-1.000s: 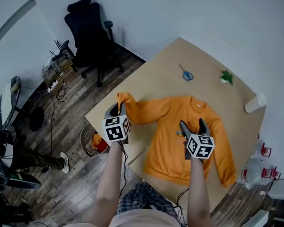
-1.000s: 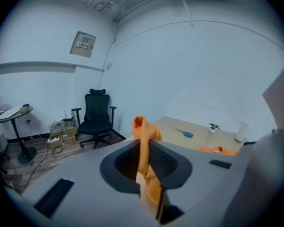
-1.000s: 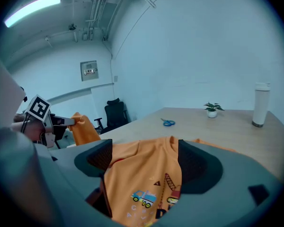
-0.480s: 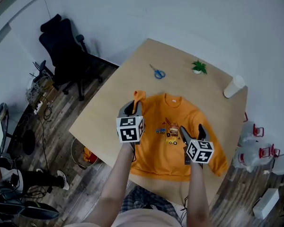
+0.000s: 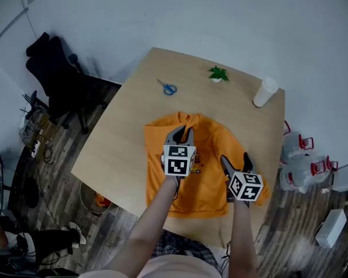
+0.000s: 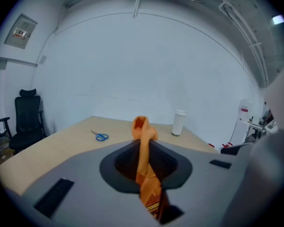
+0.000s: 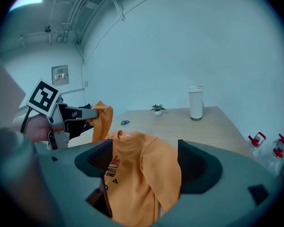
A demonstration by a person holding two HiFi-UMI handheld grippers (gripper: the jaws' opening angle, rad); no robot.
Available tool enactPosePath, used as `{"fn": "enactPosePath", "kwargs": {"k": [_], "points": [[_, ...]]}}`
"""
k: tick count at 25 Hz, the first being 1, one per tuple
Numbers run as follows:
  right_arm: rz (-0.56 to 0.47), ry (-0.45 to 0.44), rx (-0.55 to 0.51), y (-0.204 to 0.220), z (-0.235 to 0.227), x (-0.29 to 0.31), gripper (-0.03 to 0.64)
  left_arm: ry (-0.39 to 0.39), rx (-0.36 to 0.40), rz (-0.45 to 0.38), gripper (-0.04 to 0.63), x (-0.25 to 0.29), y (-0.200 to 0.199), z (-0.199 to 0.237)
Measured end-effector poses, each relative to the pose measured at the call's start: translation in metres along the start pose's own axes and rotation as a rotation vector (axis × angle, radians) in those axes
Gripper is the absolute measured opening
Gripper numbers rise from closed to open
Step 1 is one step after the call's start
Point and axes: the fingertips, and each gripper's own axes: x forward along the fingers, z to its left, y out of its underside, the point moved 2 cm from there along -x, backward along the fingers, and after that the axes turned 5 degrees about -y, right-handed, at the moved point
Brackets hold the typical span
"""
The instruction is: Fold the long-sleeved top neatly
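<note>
An orange top (image 5: 206,172) is lying flat on a wooden table (image 5: 127,126), close to the edge where the person is standing. Its front is facing up, and a small picture with words is showing on the chest.

The left gripper (image 5: 180,133) is hanging over the left half of the top. Its jaws are squeezing tight on one sleeve (image 6: 143,145). The sleeve end is sticking up past the jaws in a little orange bump, and the rest of it is running down between them. In the right gripper view, this sleeve is hanging down from the left gripper, above the top's neck.

The right gripper (image 5: 235,160) is hovering over the right half of the top. Its jaws are standing wide apart and are not pinching anything. The top's shoulder and other sleeve are showing between them, lying loose. The pictures are not showing whether the jaws are touching the cloth.

Blue scissors (image 5: 169,88), a small green plant (image 5: 218,73) and a white cup (image 5: 265,91) are sitting along the far side of the table, well apart from the top. A black chair (image 5: 55,74) is standing on the floor to the left.
</note>
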Motion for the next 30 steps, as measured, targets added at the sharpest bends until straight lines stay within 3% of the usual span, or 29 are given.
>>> {"fn": "enactPosePath", "kwargs": {"k": [9,17,22,30], "points": [[0.005,0.057,0.030,0.011,-0.032,-0.023,0.416,0.076,0.085,0.097,0.048,0.038,0.041,-0.059],[0.009,0.103,0.058,0.021,-0.056,-0.043,0.416,0.131,0.108,0.251,0.054,0.065,0.094,-0.094],[0.005,0.136,0.077,0.028,-0.071,-0.057,0.416,0.197,0.111,0.283,0.064,0.074,0.110,-0.118],[-0.017,0.189,0.115,0.035,-0.088,-0.078,0.417,0.361,0.077,0.311,0.208,0.066,0.114,-0.158]]}}
